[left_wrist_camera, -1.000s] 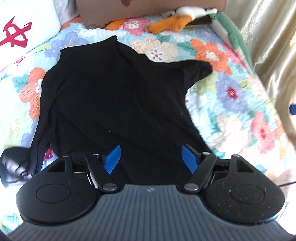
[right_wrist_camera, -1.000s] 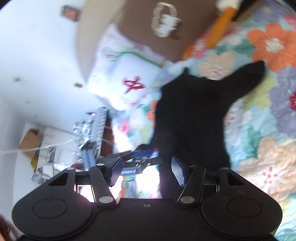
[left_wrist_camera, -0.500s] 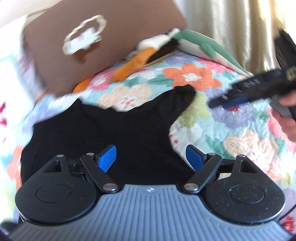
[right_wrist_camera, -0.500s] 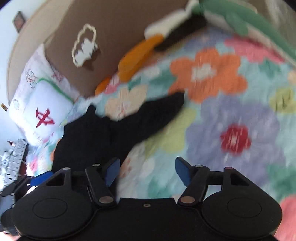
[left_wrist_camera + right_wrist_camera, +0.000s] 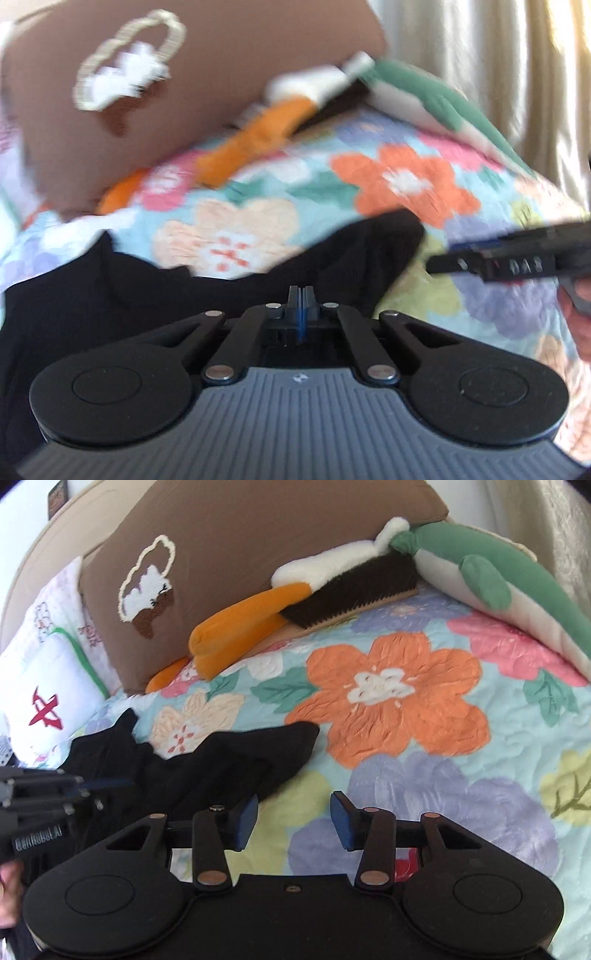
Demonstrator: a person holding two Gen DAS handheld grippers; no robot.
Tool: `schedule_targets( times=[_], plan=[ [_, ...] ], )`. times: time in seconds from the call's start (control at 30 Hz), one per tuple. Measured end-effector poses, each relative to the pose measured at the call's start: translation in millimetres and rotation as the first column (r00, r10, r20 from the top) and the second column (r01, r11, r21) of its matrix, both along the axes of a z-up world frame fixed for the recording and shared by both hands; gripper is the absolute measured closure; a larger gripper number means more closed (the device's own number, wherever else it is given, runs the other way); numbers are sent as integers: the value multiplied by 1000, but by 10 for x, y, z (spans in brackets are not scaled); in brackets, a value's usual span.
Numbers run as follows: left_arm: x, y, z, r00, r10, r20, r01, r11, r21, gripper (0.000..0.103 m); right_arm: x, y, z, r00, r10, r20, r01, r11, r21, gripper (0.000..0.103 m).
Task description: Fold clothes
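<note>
A black shirt (image 5: 184,302) lies spread on the floral quilt (image 5: 402,184), one sleeve (image 5: 258,753) pointing right. My left gripper (image 5: 301,293) is shut, its blue pads pressed together at the shirt's upper edge with black cloth all around the tips. It also shows at the left of the right wrist view as the left gripper (image 5: 110,783), low on the cloth. My right gripper (image 5: 293,819) hovers just below the sleeve, jaws closing. Only quilt lies between them, and the left pad (image 5: 245,819) is beside the sleeve's hem. From the left wrist view the right gripper (image 5: 461,264) pokes in from the right.
A brown pillow (image 5: 240,554) stands at the head of the bed. An orange, white and brown plush toy (image 5: 280,605) and a green plush (image 5: 480,572) lie before it. A white pillow with a red mark (image 5: 48,701) is at the left. A beige curtain (image 5: 498,74) hangs on the right.
My left jaws went from wide open to shut and moved up to the shirt's top edge. My right gripper came down to the sleeve and its jaws narrowed.
</note>
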State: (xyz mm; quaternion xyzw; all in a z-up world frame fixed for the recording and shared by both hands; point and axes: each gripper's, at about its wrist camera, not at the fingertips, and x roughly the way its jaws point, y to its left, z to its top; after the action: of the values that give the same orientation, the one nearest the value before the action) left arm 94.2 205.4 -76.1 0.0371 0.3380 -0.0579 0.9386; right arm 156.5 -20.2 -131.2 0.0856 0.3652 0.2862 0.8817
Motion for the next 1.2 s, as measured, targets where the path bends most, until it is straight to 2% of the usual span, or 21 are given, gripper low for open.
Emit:
schedule_targets(
  times=[0.1,0.2,0.27,0.33,0.37,0.4,0.5,0.57,0.67,0.73,0.77,0.9,1.03,1.1,1.17,1.2],
  plan=[
    [-122,221,68,996,81,42,-79,996,-48,103,5,26,-15,1000,15,7,-15,1000,17,53],
    [-174,380,77,996,80,23,-78,993,-86,101,68,94,-53,1000,-20,8,20,999,45,52],
    [-189,389,56,997,80,5,-80,994,-75,100,173,185,-72,999,-33,12,33,999,28,54],
    [-208,381,36,997,76,-11,-77,995,-66,100,233,245,-50,999,-17,36,17,1000,18,78],
    [-220,370,28,997,71,-17,-72,995,-64,99,256,270,-33,999,-5,51,4,1000,16,94],
    [-244,359,23,998,64,-25,-65,996,-58,97,249,276,-3,997,-3,71,2,1000,11,94],
    [-302,308,19,999,49,-17,-50,998,-30,79,95,255,247,979,-24,200,33,998,-44,95],
    [-335,299,27,999,47,0,-47,997,-54,61,-24,261,464,949,-15,314,41,996,-75,95],
    [-348,286,57,1000,26,6,-25,991,-129,54,-223,324,739,886,28,463,19,995,-97,95],
    [-349,253,76,1000,2,16,1,987,-163,47,-334,407,847,863,87,498,-35,993,-113,95],
    [-344,229,82,1000,-8,19,11,985,-172,43,-374,445,881,862,111,495,-64,992,-112,95],
    [-331,126,122,999,-20,31,25,985,-169,40,-493,575,991,865,201,460,-180,980,-90,94],
    [-356,120,160,999,-27,38,33,986,-165,38,-507,648,1026,896,265,355,-293,956,28,94],
    [-365,132,173,998,-52,31,56,987,-150,38,-536,712,1013,901,340,268,-377,920,102,94],
    [-434,173,176,998,-29,50,34,993,-114,39,-601,840,995,882,433,189,-460,877,138,94],
    [-478,227,165,999,-6,54,13,992,-126,42,-652,923,982,870,466,160,-487,864,130,94]
  ],
)
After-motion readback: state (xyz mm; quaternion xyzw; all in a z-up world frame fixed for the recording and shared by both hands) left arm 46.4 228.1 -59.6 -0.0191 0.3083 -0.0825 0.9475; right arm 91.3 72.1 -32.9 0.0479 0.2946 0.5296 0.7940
